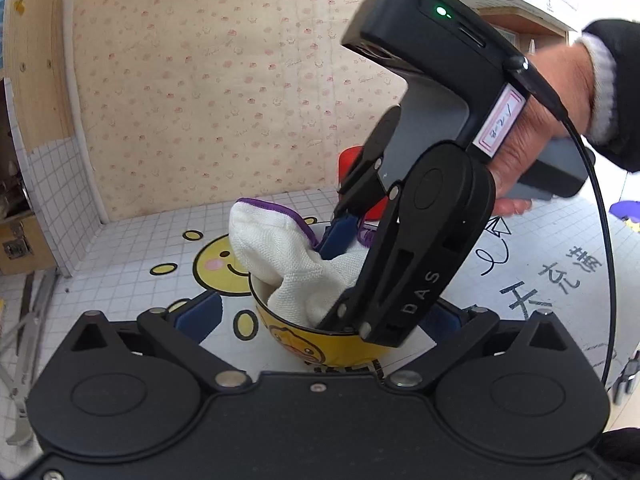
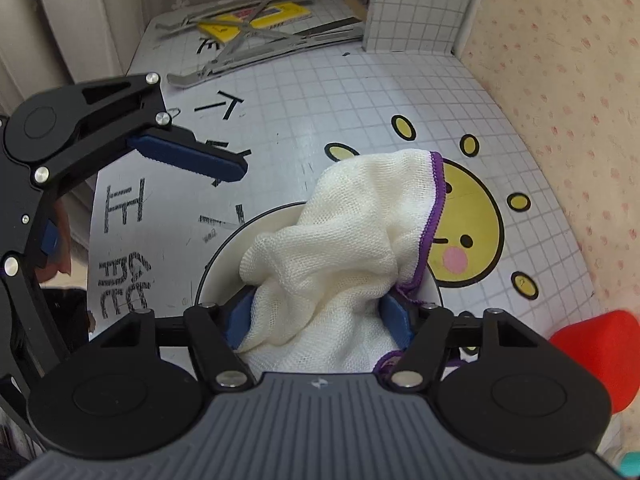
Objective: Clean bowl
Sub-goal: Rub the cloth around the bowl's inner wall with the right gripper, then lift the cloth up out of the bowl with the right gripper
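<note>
The right gripper (image 2: 318, 320) pinches a white cloth (image 2: 352, 248) inside the yellow duck bowl (image 1: 320, 340); the left gripper (image 1: 320, 316) stands spread around the bowl.

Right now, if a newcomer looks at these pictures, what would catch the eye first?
First, the white cloth with purple edging, bunched up in the yellow bowl at the centre and pinched by the right gripper. Next, the smiling yellow sun face printed on the gridded mat beside the bowl. The left gripper stands open around the bowl.

White purple-edged cloth (image 2: 340, 240), yellow duck-print bowl (image 1: 320, 336), blue-padded tongs (image 2: 320, 320).
</note>
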Demonstrator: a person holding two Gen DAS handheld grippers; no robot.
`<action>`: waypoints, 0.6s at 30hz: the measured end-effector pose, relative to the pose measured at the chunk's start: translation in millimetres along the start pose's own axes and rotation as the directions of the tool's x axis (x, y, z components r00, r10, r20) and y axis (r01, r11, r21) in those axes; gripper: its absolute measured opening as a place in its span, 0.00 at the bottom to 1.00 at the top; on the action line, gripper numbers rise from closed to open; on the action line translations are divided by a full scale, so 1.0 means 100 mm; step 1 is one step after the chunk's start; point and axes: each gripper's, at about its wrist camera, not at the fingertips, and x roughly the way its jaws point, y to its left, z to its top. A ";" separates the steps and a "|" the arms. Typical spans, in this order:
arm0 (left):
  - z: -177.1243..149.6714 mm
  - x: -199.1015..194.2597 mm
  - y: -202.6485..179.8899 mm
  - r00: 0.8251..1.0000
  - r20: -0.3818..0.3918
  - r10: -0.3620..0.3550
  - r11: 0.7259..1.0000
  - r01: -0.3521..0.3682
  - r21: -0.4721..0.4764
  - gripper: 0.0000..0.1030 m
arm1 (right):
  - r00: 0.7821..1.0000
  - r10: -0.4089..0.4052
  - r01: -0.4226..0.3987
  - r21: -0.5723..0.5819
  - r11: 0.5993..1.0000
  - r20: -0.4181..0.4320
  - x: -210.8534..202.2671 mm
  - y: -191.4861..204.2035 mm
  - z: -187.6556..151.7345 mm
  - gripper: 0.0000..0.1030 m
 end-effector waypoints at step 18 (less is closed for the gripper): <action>0.07 -0.15 0.02 0.996 0.066 0.055 0.995 -0.049 -0.089 1.00 | 0.867 -0.027 -0.166 0.340 0.926 0.498 -0.43 -0.30 -0.63 0.25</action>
